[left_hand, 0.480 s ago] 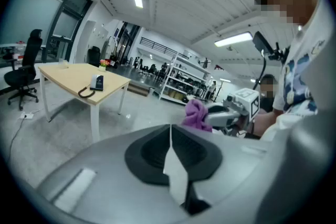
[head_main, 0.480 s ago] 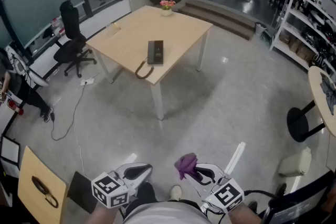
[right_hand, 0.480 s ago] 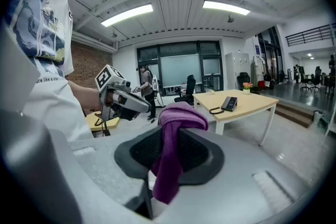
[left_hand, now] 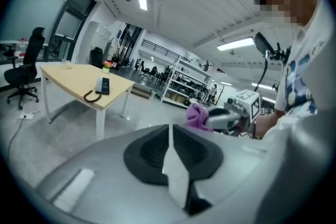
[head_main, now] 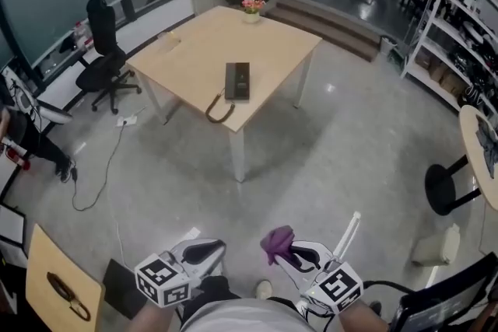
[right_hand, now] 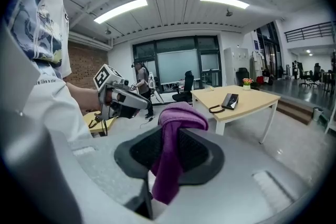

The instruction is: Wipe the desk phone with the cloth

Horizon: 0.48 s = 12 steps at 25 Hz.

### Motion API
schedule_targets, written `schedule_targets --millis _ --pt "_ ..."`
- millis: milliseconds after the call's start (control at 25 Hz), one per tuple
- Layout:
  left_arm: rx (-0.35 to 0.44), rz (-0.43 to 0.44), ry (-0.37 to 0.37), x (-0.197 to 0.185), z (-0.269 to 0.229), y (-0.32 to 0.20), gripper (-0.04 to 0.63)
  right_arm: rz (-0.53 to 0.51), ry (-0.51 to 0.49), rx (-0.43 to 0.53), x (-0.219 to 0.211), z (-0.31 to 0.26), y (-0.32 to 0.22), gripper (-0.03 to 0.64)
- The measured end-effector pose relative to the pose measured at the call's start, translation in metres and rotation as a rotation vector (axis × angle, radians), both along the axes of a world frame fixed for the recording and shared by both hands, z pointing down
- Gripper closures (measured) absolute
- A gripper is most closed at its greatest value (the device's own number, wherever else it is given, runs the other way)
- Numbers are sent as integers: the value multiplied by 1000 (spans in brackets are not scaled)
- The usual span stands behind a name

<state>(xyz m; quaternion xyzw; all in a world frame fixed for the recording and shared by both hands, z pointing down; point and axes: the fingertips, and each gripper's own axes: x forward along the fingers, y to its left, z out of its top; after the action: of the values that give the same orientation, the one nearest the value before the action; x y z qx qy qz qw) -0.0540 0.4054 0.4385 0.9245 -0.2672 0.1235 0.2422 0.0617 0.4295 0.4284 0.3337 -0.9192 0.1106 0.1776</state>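
Observation:
The black desk phone (head_main: 237,80) lies near the front corner of a light wooden table (head_main: 202,50), its coiled cord (head_main: 219,110) hanging over the edge. It is far ahead of both grippers, across open floor. My right gripper (head_main: 285,249) is shut on a purple cloth (head_main: 276,242), which drapes over its jaws (right_hand: 170,149). My left gripper (head_main: 204,251) is shut with nothing in it. Both are held low, close to my body. The phone (left_hand: 103,85) and the phone (right_hand: 230,100) appear small in the two gripper views.
A small flower pot (head_main: 250,7) stands at the table's far edge. A black office chair (head_main: 103,50) is left of the table, a cable (head_main: 101,167) trails on the floor. Shelving (head_main: 459,19) lines the right side. A round table (head_main: 478,144) and stool base (head_main: 443,186) sit at right.
The table and phone sit slightly lower and nearer in the head view. Both grippers keep the same pose, the cloth still held.

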Motion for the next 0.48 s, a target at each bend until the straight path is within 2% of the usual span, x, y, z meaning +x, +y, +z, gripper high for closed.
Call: schedule_targets --millis 320,480 --pt "7 64 34 -37 -4 -59 551 69 17 12 -38 -7 -62 526" --pt "19 104 28 -63 -9 -84 543 99 15 32 -63 -16 -88 526"
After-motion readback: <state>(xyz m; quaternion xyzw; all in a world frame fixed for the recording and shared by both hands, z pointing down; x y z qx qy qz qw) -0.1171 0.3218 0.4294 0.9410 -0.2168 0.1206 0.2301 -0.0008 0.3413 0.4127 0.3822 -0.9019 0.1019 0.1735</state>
